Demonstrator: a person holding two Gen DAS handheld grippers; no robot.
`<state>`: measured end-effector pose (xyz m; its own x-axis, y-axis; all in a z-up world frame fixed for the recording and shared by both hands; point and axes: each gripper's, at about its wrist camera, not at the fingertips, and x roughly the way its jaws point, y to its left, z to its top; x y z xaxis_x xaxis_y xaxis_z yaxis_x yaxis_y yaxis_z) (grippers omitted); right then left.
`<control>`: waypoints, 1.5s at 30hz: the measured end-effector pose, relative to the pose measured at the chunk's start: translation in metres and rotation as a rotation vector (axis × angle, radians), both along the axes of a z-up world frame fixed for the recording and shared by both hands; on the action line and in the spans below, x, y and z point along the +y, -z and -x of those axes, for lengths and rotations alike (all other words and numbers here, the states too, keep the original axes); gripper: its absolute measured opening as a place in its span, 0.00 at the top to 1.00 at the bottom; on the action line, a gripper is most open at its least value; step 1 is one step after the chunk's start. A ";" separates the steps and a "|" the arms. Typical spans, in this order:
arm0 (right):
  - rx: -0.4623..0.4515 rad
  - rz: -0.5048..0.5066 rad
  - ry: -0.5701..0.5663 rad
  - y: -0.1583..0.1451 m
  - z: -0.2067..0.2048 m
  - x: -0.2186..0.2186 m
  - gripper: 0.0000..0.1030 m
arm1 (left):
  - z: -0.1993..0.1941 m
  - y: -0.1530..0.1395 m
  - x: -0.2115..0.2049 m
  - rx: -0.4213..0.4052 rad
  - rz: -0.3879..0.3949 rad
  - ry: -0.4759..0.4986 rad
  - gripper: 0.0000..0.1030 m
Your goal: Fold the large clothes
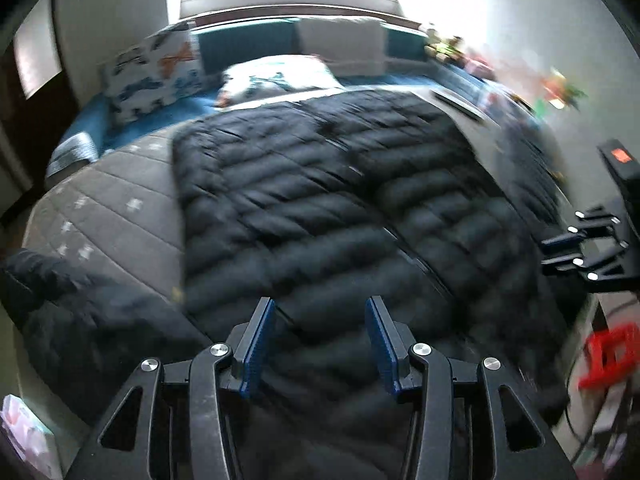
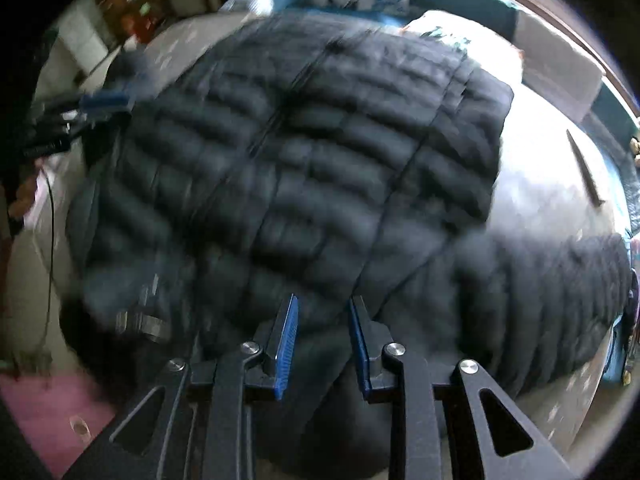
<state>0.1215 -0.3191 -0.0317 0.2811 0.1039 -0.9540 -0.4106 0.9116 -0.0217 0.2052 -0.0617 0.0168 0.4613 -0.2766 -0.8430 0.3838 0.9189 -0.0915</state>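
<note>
My left gripper [image 1: 320, 344] and right gripper [image 2: 320, 340] hang with jaws apart, gripping nothing, above the black puffer jacket [image 1: 320, 184], spread flat at twelve o'clock on the bed [image 1: 120, 200] for folding.

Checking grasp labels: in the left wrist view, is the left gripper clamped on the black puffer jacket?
No. The left gripper stands open above the black puffer jacket, nothing pinched between its pads.
</note>
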 end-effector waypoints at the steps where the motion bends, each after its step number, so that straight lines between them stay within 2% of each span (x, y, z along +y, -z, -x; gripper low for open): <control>1: 0.009 0.019 -0.013 0.006 0.011 0.000 0.72 | 0.015 0.001 -0.007 -0.001 0.005 0.028 0.51; 3: -0.002 0.122 -0.037 0.026 0.030 -0.003 0.72 | 0.039 0.005 -0.021 -0.005 0.017 0.071 0.51; 5: 0.018 0.170 -0.025 0.045 0.037 -0.011 0.72 | 0.057 0.007 -0.038 -0.023 0.025 0.116 0.51; 7: 0.002 0.123 0.003 0.048 0.038 -0.020 0.72 | 0.064 0.009 -0.051 -0.053 0.039 0.149 0.51; 10: -0.013 0.087 0.055 0.032 0.035 -0.023 0.72 | 0.074 0.018 -0.074 -0.052 0.060 0.219 0.52; 14: -0.113 -0.019 0.040 0.008 0.045 -0.010 0.72 | 0.100 0.037 -0.095 -0.071 0.047 0.318 0.54; 17: -0.105 -0.073 -0.005 0.023 0.054 0.003 0.72 | 0.113 0.054 -0.099 -0.056 0.030 0.342 0.56; 20: -0.074 -0.037 -0.019 0.053 0.052 0.007 0.71 | 0.120 0.074 -0.096 -0.016 0.014 0.344 0.56; 22: -0.090 -0.066 -0.023 0.051 0.052 0.002 0.71 | 0.125 0.081 -0.093 -0.025 0.004 0.346 0.56; 24: -0.082 -0.147 -0.010 0.037 0.051 -0.011 0.71 | 0.128 0.080 -0.091 -0.039 -0.009 0.359 0.56; 26: -0.116 -0.198 0.037 0.016 0.044 -0.032 0.71 | 0.127 0.081 -0.090 -0.034 -0.012 0.363 0.56; 29: -0.228 -0.168 0.127 -0.008 0.025 -0.065 0.71 | 0.126 0.083 -0.090 -0.028 -0.015 0.369 0.56; 31: -0.267 -0.167 0.179 -0.013 0.012 -0.082 0.68 | 0.126 0.081 -0.091 -0.026 -0.014 0.370 0.56; 33: -0.278 -0.154 0.236 -0.001 -0.001 -0.103 0.67 | 0.125 0.080 -0.091 -0.021 -0.016 0.370 0.56; 35: -0.232 -0.132 0.299 0.019 -0.019 -0.125 0.68 | 0.124 0.080 -0.093 -0.018 -0.022 0.371 0.56; 38: -0.154 -0.208 0.362 0.048 -0.033 -0.158 0.68 | 0.122 0.079 -0.094 -0.009 -0.029 0.374 0.56; 39: -0.154 -0.268 0.370 0.048 -0.032 -0.169 0.69 | 0.120 0.076 -0.094 0.001 -0.033 0.375 0.56; 43: -0.194 -0.327 0.418 0.031 -0.026 -0.195 0.67 | 0.113 0.059 -0.088 0.053 0.002 0.365 0.56; 45: -0.234 -0.304 0.495 0.022 -0.021 -0.223 0.63 | 0.111 0.045 -0.086 0.059 0.022 0.359 0.56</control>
